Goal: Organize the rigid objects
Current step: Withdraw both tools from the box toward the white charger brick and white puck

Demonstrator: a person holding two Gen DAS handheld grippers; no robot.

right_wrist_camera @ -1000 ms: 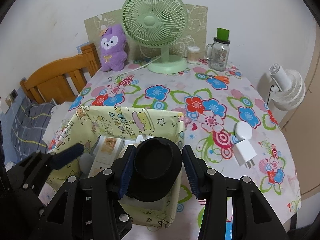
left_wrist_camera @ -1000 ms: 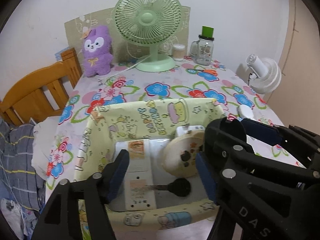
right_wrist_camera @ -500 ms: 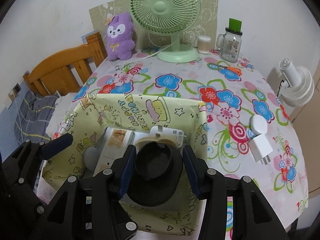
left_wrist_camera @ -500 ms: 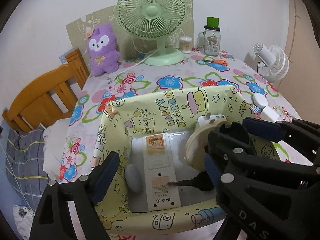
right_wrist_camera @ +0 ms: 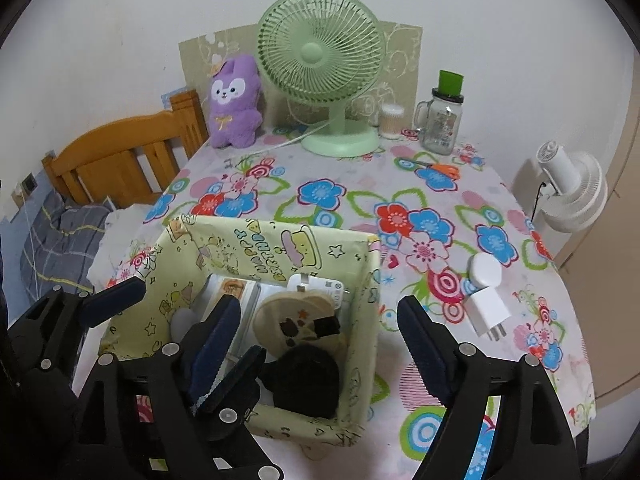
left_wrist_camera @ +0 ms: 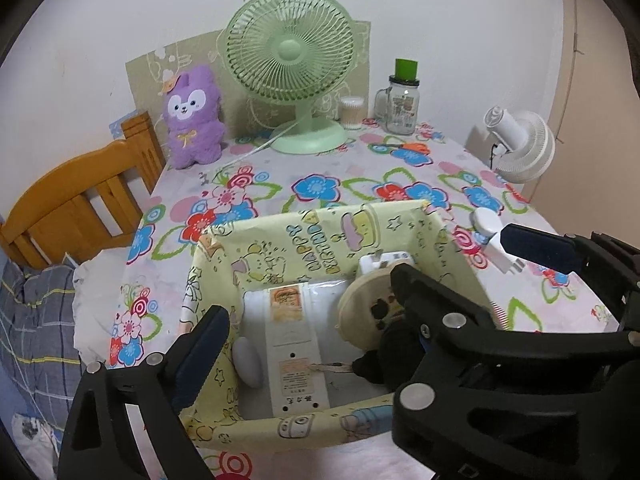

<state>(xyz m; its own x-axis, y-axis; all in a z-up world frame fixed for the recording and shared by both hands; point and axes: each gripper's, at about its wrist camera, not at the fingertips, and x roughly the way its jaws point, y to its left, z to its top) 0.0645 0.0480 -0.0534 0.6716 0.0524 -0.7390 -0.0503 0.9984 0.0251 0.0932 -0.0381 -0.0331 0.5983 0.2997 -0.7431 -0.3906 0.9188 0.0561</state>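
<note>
Here your floral surface (right_wrist_camera: 460, 200) carries the green fan (right_wrist_camera: 320, 52) at the back and the yellow box (right_wrist_camera: 360, 280) in front. Your right hand-held gripper (right_wrist_camera: 320, 336) is opening above it, gripping nothing; the black object (right_wrist_camera: 308, 376) lies inside. Your left hand-held gripper (left_wrist_camera: 368, 276), spreading wide and empty, straddles the box, and the white charger (right_wrist_camera: 486, 300) lies just outside.

White wall (left_wrist_camera: 100, 20), wooden headboard (left_wrist_camera: 76, 196)

Both tongs, the left tongs (left_wrist_camera: 356, 312) and the right tongs (right_wrist_camera: 320, 332), were matte black plastic frames with silver screw heads and dark blue finger pads (right_wrist_camera: 218, 334) along the lower frame.
</note>
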